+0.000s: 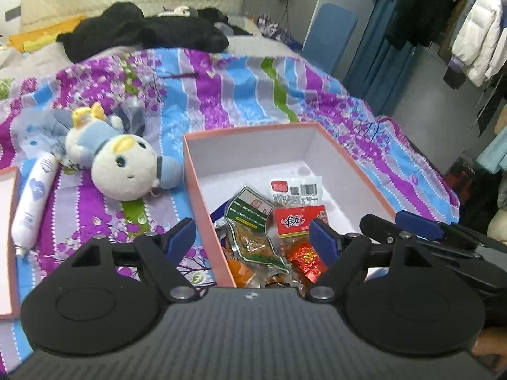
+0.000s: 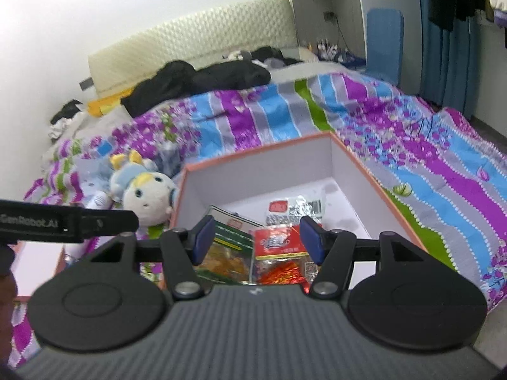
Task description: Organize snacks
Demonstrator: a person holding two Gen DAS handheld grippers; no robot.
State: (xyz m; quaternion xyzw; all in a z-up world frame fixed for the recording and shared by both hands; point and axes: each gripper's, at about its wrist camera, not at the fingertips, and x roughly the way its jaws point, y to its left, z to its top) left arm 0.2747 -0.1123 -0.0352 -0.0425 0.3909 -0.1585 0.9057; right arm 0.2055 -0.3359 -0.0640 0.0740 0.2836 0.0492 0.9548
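An orange-pink box (image 1: 196,171) with white inside walls lies on the bed. Several snack packets are heaped at its near end: a green one (image 1: 250,215), a red one (image 1: 298,220), a white one with a barcode (image 1: 298,190) and a shiny red sweet (image 1: 307,256). My left gripper (image 1: 252,237) hangs open above the heap, straddling the box's left wall, its jaws bare. The right wrist view shows the box (image 2: 259,174), the green packet (image 2: 228,247) and the red packet (image 2: 279,240) beneath my right gripper (image 2: 256,237), which is open and grips nothing.
A plush toy (image 1: 123,158) and a white tube (image 1: 35,196) lie left of the box on the striped bedspread. A box lid (image 1: 6,221) sits at the far left. Black clothes (image 1: 142,31) are piled near the headboard. Hanging coats (image 1: 475,31) fill the right side.
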